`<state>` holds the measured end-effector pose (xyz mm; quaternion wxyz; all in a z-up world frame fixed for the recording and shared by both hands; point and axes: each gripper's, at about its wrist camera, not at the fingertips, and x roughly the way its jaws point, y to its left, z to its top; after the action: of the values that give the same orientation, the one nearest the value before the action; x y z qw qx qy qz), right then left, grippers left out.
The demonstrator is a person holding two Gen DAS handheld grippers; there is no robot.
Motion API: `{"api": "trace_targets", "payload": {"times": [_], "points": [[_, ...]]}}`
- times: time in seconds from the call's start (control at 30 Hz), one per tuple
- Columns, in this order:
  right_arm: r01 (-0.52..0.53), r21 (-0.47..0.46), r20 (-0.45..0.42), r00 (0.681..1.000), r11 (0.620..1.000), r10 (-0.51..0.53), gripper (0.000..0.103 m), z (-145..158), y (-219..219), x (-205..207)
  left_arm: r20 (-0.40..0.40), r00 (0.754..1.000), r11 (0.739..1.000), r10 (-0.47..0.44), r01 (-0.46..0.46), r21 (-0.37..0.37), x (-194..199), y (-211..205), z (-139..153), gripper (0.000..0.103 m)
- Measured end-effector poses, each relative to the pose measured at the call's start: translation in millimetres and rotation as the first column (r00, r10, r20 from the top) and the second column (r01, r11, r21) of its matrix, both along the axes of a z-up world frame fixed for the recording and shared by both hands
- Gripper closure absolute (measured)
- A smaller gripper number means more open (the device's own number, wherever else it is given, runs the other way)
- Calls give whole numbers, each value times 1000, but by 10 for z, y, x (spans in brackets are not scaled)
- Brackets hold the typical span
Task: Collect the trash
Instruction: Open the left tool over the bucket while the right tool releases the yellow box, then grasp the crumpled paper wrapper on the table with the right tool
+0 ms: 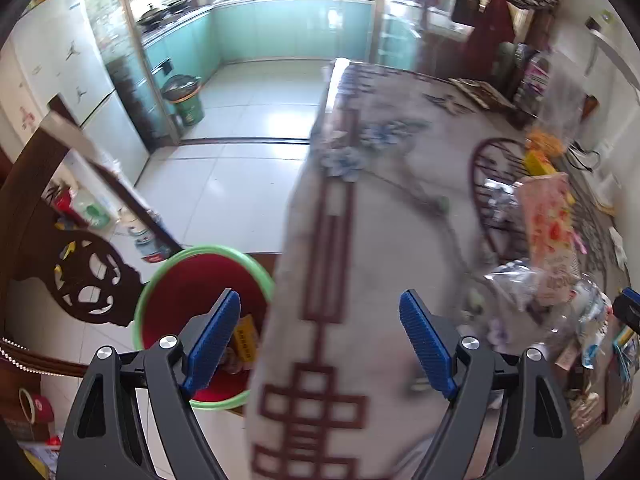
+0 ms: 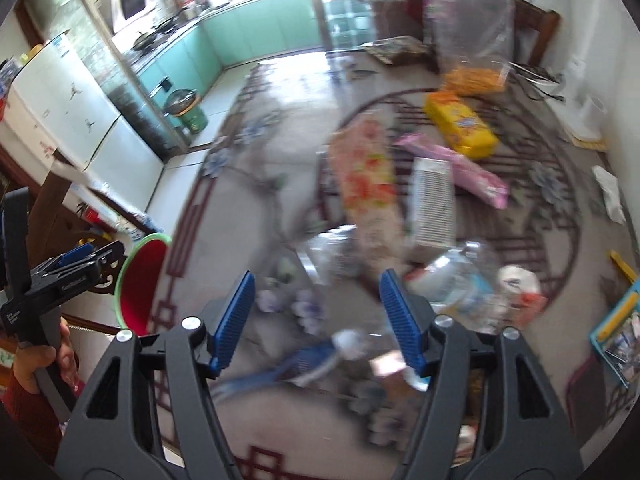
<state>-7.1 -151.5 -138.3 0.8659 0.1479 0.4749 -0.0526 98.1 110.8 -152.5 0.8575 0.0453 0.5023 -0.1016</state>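
You're over a patterned tablecloth (image 2: 248, 176) beside a tiled kitchen, both grippers (image 1: 320, 340) (image 2: 316, 320) released and empty, trash (image 2: 460, 128) strewn there, one red basin (image 1: 192, 280) at its edge.

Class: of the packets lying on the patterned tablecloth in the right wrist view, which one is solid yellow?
The yellow packet at the far side, just before the clear bag; the pink packet and floral packet lie nearer.

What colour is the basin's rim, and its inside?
The basin has a light green rim and red inside, clearest in the left wrist view.
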Motion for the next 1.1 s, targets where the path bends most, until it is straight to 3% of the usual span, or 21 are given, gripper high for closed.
{"api": "trace_targets", "payload": {"times": [0.2,0.4,0.53,0.6,0.63,0.67,0.73,0.77,0.87,0.93,1.0,1.1], "points": [[160,-29,-35,986,987,-161,37,-198,-927,-362,-34,984,982,-177,174,-78,-405,-921,19,25],[225,-1,-115,968,974,-224,37,-615,-1536,-497,-124,906,911,-405,387,-145,-895,-1926,-170,25],[202,69,-176,966,977,-188,37,-924,-1664,-462,-188,871,890,-453,430,-154,-1036,-2327,-281,25],[175,97,-194,969,980,-154,46,-1046,-1656,-438,-218,864,890,-453,425,-166,-1047,-2430,-319,26],[166,116,-194,971,979,-141,56,-1083,-1656,-432,-230,863,892,-450,421,-167,-1047,-2466,-339,26],[160,132,-193,972,978,-133,56,-1113,-1655,-427,-243,861,894,-446,415,-169,-1048,-2496,-364,27],[149,126,-177,976,981,-126,62,-1085,-1647,-426,-272,858,900,-435,400,-175,-1018,-2531,-414,34],[149,129,-168,978,980,-126,74,-1054,-1662,-434,-287,856,902,-429,391,-182,-1009,-2536,-445,37],[158,128,-138,981,979,-140,74,-930,-1733,-462,-332,850,910,-409,352,-219,-987,-2553,-525,48],[164,118,-117,982,979,-150,74,-840,-1818,-437,-345,847,911,-404,340,-233,-992,-2547,-544,62],[173,111,-94,982,979,-163,74,-739,-1851,-461,-352,844,911,-405,341,-232,-976,-2549,-584,84],[184,116,-68,982,976,-177,74,-630,-1881,-431,-357,843,910,-402,326,-257,-952,-2511,-603,98]]}}
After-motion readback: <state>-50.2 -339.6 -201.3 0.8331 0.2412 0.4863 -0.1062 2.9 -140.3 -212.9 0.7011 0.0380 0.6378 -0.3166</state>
